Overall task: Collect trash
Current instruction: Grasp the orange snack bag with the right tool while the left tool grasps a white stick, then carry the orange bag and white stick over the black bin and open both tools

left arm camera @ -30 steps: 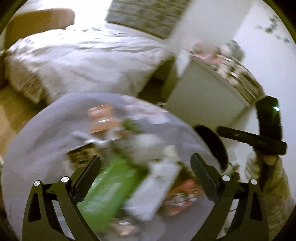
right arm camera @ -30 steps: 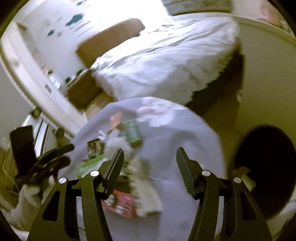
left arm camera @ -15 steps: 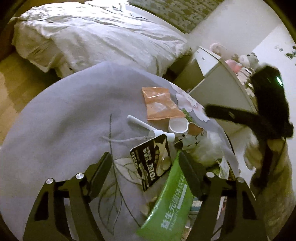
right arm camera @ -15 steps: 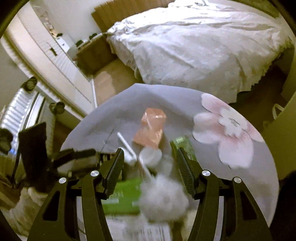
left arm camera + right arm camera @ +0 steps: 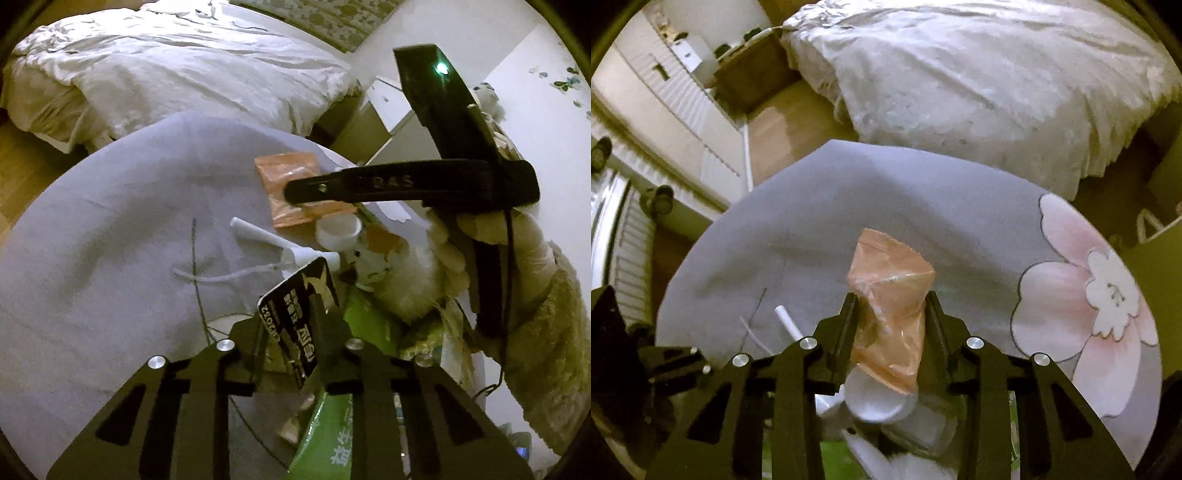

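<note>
Table (image 5: 849,206): round, under a grey cloth with a pink flower printed on its right side; it stands just beside the bed (image 5: 979,74).
Your left gripper (image 5: 291,325): jaws closing on the black snack packet (image 5: 299,306) — the pads press both its sides and the packet stands up on edge between them.
Your right gripper (image 5: 890,325): jaws closing around the orange plastic bag (image 5: 894,295); the bag is crumpled between the pads, its lower end hanging over the white cup (image 5: 879,402).
Right gripper, seen from your left wrist (image 5: 369,186): it reaches in from the right over the orange plastic bag (image 5: 291,181), and your gloved hand (image 5: 517,236) holds its handle.
White cup (image 5: 338,230): upright, touching the near edge of the orange bag.
White tube (image 5: 266,238): lying flat beside the cup, next to a thin clear straw wrapper (image 5: 221,275).
Green packet (image 5: 332,435): at the pile's near side, partly under your left gripper.
White fluffy wad (image 5: 402,280): right of the black packet — what it is you cannot tell.
Trash overall: heaped on the cloth towards the near right of the table.
</note>
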The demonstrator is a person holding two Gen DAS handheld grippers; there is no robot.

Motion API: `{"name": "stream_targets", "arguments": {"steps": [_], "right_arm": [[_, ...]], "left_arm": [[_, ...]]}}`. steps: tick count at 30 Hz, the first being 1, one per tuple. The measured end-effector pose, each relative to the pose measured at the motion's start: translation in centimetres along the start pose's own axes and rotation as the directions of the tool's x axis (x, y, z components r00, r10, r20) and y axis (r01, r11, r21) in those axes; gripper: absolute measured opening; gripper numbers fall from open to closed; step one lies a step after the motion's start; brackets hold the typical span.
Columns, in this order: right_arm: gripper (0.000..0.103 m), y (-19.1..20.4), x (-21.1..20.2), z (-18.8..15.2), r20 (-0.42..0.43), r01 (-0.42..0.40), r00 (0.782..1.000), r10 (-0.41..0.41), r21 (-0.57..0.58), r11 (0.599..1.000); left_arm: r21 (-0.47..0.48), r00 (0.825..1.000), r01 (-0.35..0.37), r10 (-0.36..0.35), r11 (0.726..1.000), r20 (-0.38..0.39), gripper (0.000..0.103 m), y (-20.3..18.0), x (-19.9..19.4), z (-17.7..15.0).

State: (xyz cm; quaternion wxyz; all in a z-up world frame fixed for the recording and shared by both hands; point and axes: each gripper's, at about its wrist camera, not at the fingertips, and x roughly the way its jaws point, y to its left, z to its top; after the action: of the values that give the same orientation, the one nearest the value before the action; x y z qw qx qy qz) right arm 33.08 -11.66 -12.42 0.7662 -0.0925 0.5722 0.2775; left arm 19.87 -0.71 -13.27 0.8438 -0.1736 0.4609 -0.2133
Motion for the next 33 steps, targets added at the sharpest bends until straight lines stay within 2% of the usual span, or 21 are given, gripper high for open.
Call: {"name": "stream_targets", "arguments": {"steps": [4, 8, 14, 20, 26, 31, 33], "right_arm": [[0.029, 0.3, -1.3, -0.3, 0.044, -0.022, 0.999, 0.022, -0.004, 1.000], [0.028, 0.4, -4.6, -1.4, 0.137, -0.053, 0.989, 0.053, -0.001, 0.999], [0.028, -0.1, -10.9, -4.0, 0.266, -0.115, 0.959, 0.104, 0.026, 0.993], [0.028, -1.3, -16.6, -7.7, 0.355, -0.147, 0.926, 0.126, 0.031, 0.989], [0.028, -3.9, -21.5, -12.3, 0.417, -0.142, 0.903, 0.099, 0.073, 0.987], [0.028, -7.6, -24.4, -16.1, 0.455, -0.125, 0.889, 0.049, 0.138, 0.982], [0.028, -9.6, -25.4, -17.8, 0.464, -0.116, 0.886, 0.022, 0.175, 0.978]], "left_arm": [[0.009, 1.000, 0.009, -0.009, 1.000, 0.029, 0.011, -0.6, -0.9, -0.5], [0.021, 0.996, -0.032, 0.030, 0.999, 0.084, 0.003, -1.9, -2.7, -1.0], [0.007, 0.983, -0.031, 0.029, 1.000, 0.182, 0.002, -3.6, -7.3, -1.5], [0.048, 0.975, -0.027, 0.015, 0.998, 0.224, 0.002, -6.9, -10.2, -1.4], [0.115, 0.974, -0.022, -0.005, 0.993, 0.227, 0.002, -11.3, -9.9, -0.2], [0.177, 0.977, -0.033, -0.005, 0.984, 0.213, 0.002, -16.3, -7.8, 1.1], [0.210, 0.978, -0.011, -0.033, 0.978, 0.205, 0.002, -18.5, -6.7, 1.4]]}}
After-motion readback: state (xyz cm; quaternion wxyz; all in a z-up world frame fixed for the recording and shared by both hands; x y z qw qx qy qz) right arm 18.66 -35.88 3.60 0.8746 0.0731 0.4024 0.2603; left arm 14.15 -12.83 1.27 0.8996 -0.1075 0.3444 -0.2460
